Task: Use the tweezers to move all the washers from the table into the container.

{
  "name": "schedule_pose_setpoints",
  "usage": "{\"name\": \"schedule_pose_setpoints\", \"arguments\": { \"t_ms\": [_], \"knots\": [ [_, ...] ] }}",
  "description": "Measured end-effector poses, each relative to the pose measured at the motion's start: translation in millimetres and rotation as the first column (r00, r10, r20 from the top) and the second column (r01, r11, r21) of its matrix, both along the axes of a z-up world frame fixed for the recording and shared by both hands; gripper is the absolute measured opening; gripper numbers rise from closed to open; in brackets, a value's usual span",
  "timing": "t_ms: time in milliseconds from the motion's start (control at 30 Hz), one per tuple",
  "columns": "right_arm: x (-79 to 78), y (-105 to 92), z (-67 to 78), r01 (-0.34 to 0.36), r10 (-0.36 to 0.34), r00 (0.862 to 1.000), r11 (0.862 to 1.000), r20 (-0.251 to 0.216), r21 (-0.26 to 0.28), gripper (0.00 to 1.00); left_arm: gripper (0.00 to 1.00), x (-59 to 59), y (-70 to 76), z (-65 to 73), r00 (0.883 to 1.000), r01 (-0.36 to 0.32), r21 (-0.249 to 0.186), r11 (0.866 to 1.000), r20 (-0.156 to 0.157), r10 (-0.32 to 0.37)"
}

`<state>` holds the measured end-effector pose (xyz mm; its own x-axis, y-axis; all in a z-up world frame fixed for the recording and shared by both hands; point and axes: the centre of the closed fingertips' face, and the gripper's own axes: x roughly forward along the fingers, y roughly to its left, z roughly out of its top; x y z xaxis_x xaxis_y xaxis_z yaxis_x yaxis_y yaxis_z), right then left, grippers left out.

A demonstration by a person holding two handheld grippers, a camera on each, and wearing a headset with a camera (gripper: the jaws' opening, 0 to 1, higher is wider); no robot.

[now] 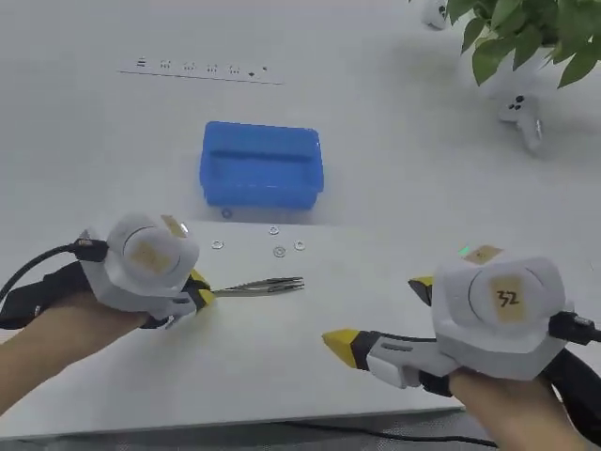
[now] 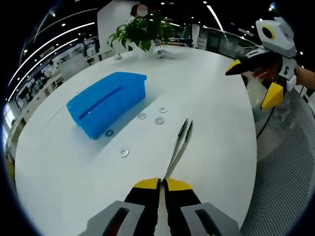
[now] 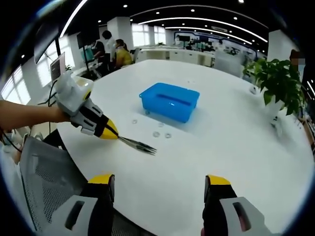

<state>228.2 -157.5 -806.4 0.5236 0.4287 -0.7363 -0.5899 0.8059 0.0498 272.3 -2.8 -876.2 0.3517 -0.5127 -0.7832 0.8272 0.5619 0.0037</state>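
Observation:
My left gripper (image 1: 202, 294) (image 2: 161, 183) is shut on the handle end of metal tweezers (image 1: 263, 285) (image 2: 178, 145) (image 3: 138, 144), whose tips point right, just short of the washers. Several small washers (image 1: 279, 251) (image 2: 159, 120) (image 3: 156, 133) lie on the white table in front of the blue container (image 1: 261, 164) (image 2: 106, 103) (image 3: 170, 101). One of them (image 1: 226, 213) sits right against the container's front wall. My right gripper (image 1: 378, 310) (image 3: 160, 181) stands open near the table's front edge, nothing between its jaws.
A potted plant (image 1: 526, 33) and a white controller (image 1: 521, 117) are at the far right of the table (image 1: 394, 188). A row of sockets (image 1: 202, 69) runs behind the container. The table's front edge lies just below both grippers. People stand far back in the room.

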Motion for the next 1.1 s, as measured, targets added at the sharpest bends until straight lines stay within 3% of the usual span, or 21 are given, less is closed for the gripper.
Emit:
{"name": "schedule_pose_setpoints", "arguments": {
  "t_ms": [133, 300, 500, 567, 700, 800, 933, 967, 1000, 1067, 1100],
  "knots": [
    [0.3, 5.3, 1.5, -0.015, 0.015, 1.000, 1.000, 0.003, 0.001, 0.72, 0.00, -5.3, -3.5, 2.6, 0.999, 0.053, 0.008, 0.999, -0.002, -0.053],
    [0.9, 15.2, 3.3, -0.047, 0.047, 0.999, 0.999, 0.009, 0.000, 0.70, 0.00, -9.0, -11.9, 18.7, 0.995, 0.099, -0.001, 0.995, 0.031, -0.099],
    [-3.0, 29.1, 4.3, -0.108, 0.108, 0.994, 0.994, 0.012, 0.002, 0.57, 0.00, -13.5, -24.2, 56.8, 0.991, 0.109, -0.059, 0.992, 0.088, -0.104],
    [-7.8, 35.5, 2.6, -0.153, 0.153, 0.988, 0.988, -0.004, 0.001, 0.46, 0.00, -16.1, -27.3, 68.6, 0.990, 0.110, -0.079, 0.991, 0.099, -0.102],
    [-7.0, 46.7, 4.4, -0.204, 0.204, 0.979, 0.979, 0.030, -0.011, 0.34, 0.00, -20.1, -32.0, 92.6, 0.985, 0.112, -0.104, 0.988, 0.145, -0.097],
    [-6.4, 57.6, 6.8, -0.258, 0.258, 0.965, 0.966, 0.049, -0.009, 0.26, 0.00, -24.1, -35.3, 102.4, 0.979, 0.131, -0.097, 0.987, 0.168, -0.114],
    [-7.1, 79.3, 11.6, -0.336, 0.332, 0.941, 0.940, 0.061, 0.057, 0.19, 0.00, -31.5, -41.4, 111.1, 0.973, 0.170, -0.100, 0.980, 0.177, -0.151],
    [-10.0, 85.3, 9.7, -0.376, 0.374, 0.926, 0.924, 0.046, 0.064, 0.15, 0.00, -34.3, -43.4, 112.4, 0.970, 0.184, -0.100, 0.978, 0.176, -0.165],
    [-9.2, 87.0, 8.2, -0.379, 0.377, 0.925, 0.924, 0.042, 0.057, 0.12, 0.00, -36.2, -44.1, 112.8, 0.969, 0.190, -0.095, 0.977, 0.177, -0.171],
    [-10.5, 96.2, 7.7, -0.441, 0.439, 0.897, 0.896, 0.058, 0.041, 0.11, 0.00, -40.6, -45.3, 113.4, 0.963, 0.214, -0.079, 0.974, 0.181, -0.197],
    [-10.7, 99.0, 7.8, -0.454, 0.451, 0.890, 0.890, 0.062, 0.038, 0.11, 0.00, -44.9, -45.7, 113.6, 0.956, 0.243, -0.061, 0.968, 0.183, -0.228]
  ]
}}
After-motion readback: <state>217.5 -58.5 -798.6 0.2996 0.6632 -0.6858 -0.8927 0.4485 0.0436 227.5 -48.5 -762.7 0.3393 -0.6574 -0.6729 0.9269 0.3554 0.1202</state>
